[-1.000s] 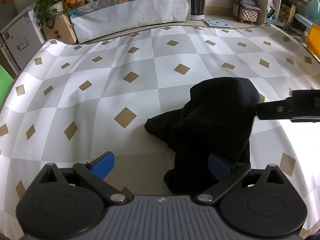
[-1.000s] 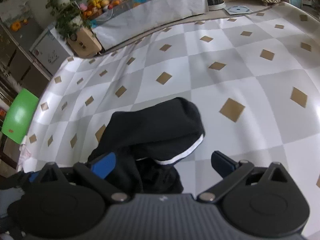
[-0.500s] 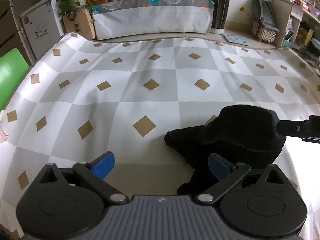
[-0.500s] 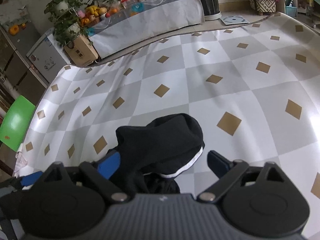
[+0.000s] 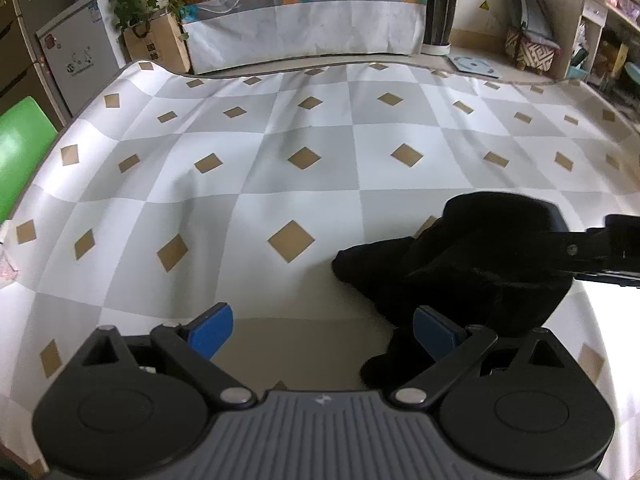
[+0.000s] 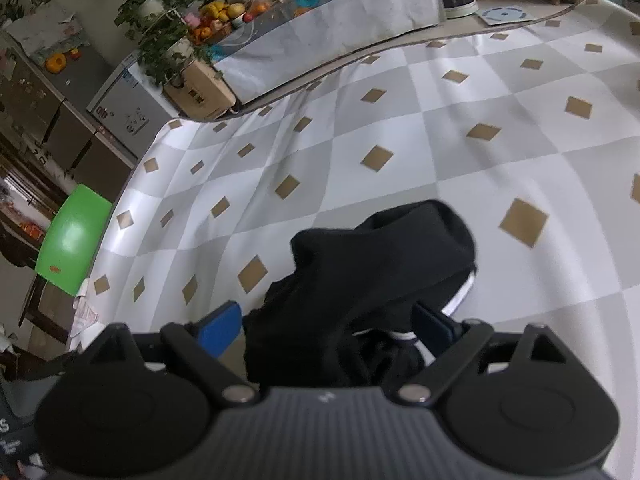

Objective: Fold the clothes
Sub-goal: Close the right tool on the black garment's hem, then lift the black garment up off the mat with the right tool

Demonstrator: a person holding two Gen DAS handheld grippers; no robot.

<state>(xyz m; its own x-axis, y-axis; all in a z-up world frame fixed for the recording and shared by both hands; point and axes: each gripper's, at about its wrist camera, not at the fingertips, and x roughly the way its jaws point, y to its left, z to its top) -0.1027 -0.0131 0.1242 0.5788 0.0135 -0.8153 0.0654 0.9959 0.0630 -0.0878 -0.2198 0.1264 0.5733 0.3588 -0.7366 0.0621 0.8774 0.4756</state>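
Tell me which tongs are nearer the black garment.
Right. The right tongs straddle the black garment, which bunches between open jaws. The left tongs sit beside it, only one finger at its edge.

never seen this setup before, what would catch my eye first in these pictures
A crumpled black garment with a thin white trim, heaped at the near edge of a large grey-and-white checked cloth dotted with tan diamonds. The right gripper stands over the heap, jaws wide on either side of it without pinching; the left gripper is open beside it, over bare cloth. Behind, a fruit-laden counter and a bright green chair at the left.
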